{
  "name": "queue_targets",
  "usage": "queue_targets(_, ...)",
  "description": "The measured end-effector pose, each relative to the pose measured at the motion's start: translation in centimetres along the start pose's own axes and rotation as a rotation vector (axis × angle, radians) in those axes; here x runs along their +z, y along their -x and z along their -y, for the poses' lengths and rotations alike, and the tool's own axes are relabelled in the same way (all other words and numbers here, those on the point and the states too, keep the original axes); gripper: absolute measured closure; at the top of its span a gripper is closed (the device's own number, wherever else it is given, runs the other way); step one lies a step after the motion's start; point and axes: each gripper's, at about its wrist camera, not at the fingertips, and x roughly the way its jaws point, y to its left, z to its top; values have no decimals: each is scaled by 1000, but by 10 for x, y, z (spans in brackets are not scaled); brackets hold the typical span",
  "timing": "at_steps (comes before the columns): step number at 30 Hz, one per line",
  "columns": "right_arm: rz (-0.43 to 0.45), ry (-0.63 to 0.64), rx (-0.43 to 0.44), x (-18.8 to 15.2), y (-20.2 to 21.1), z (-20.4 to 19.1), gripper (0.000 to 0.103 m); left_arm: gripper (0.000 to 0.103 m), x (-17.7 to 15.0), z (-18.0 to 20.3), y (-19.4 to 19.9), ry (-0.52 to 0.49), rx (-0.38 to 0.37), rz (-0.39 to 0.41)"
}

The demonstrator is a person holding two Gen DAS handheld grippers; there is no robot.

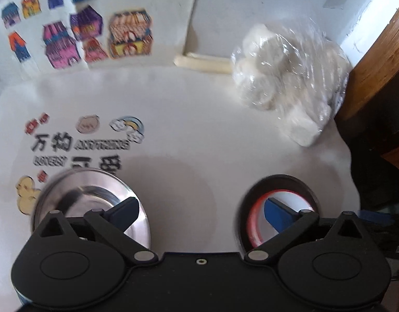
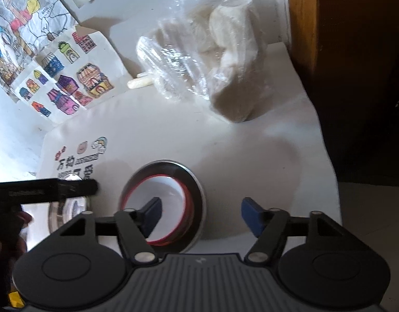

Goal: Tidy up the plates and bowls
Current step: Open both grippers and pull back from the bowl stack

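Steel bowl [image 1: 90, 202] on the left, red-rimmed bowl [image 2: 163, 205] on the right; both our tongs [image 1: 199, 208] [image 2: 200, 213] gape wide, holding nothing. Careless regrasping could skid them off the bench [image 1: 199, 130].

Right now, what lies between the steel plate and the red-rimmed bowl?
Nothing: in the left wrist view, only bare white sheet separates the steel plate from the red-rimmed bowl.

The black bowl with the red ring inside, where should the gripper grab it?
Probably the rim of the black bowl with the red-ringed white inside, coming from above: it sits upright and open on the white sheet, so one finger goes inside, one outside.
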Motion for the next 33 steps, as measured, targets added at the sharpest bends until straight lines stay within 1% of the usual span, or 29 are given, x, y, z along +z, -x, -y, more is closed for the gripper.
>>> queue_targets(2, 1, 14, -28, -1, 0, 3, 10, 1, -2, -2, -1, -8, 14, 1)
queue_targets(5, -3, 26, -57, -2, -1, 6, 3, 1, -6, -4, -5, -9, 33, -28)
queue_targets(7, -6, 34, -84, -2, -2, 8, 1, 1, -10, -4, -7, -2, 38, -41)
queue_targets(10, -17, 49, -118, -3, -4, 10, 0, 1, -13, -5, -9, 6, 44, -55)
queue_targets(18, -46, 113, -160, -4, -11, 9, 0, 1, -23, -1, -15, -2, 64, -78)
queue_targets(24, -75, 177, -173, -6, -17, 7, 0, 1, -33, 3, -20, 12, 78, -100)
queue_targets(33, -80, 272, -190, -3, -27, 1, 0, 1, -40, 11, -23, 25, 88, -108)
